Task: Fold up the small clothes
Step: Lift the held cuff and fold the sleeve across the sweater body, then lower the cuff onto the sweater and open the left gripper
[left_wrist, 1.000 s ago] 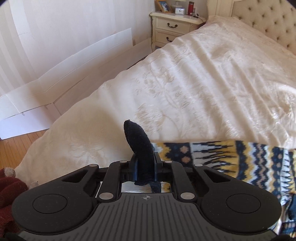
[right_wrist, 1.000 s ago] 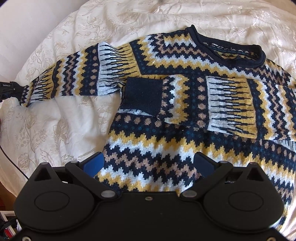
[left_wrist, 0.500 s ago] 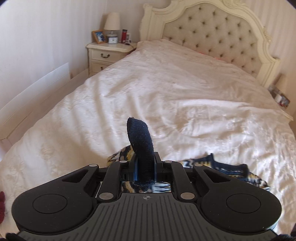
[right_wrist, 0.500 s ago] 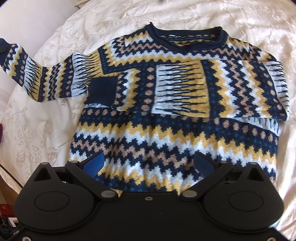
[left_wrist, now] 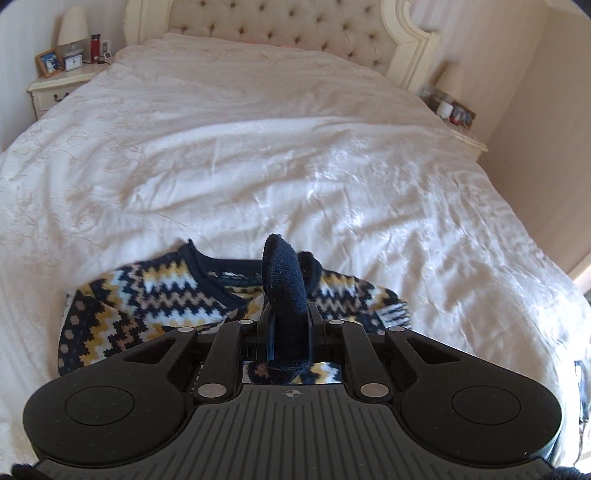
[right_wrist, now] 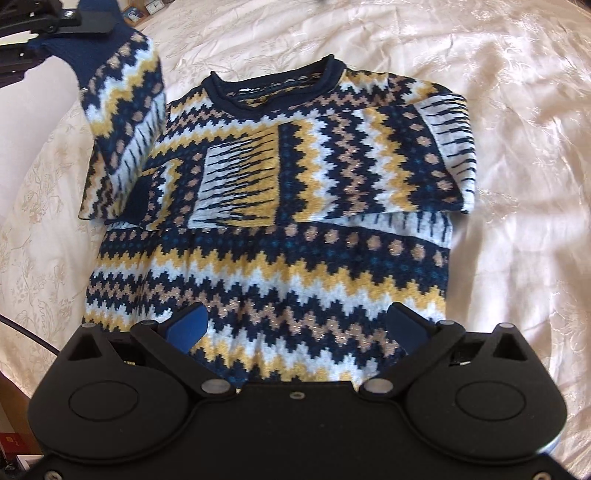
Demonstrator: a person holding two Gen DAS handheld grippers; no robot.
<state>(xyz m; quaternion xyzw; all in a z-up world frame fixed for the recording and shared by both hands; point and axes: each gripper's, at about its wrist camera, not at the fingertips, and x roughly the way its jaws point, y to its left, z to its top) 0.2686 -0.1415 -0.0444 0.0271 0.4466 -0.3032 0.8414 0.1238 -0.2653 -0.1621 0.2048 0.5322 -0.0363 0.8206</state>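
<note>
Now folding second sleeve: my left gripper [left_wrist: 286, 325] clamps navy cuff [left_wrist: 284, 295], lifted at upper left of right view. Sweater [right_wrist: 295, 240] flat on bed [left_wrist: 258, 147], centre frame. My right gripper [right_wrist: 295, 326] wide, empty. Next: lay sleeve across chest.

The left gripper [left_wrist: 288, 332] is held raised, its fingers [right_wrist: 96, 21] pressed together on the navy cuff [left_wrist: 284, 295], which stands up between them. The right gripper [right_wrist: 295, 328] is held low and level, its blue-padded fingers [right_wrist: 186, 326] spread wide apart, with nothing gripped between them.
</note>
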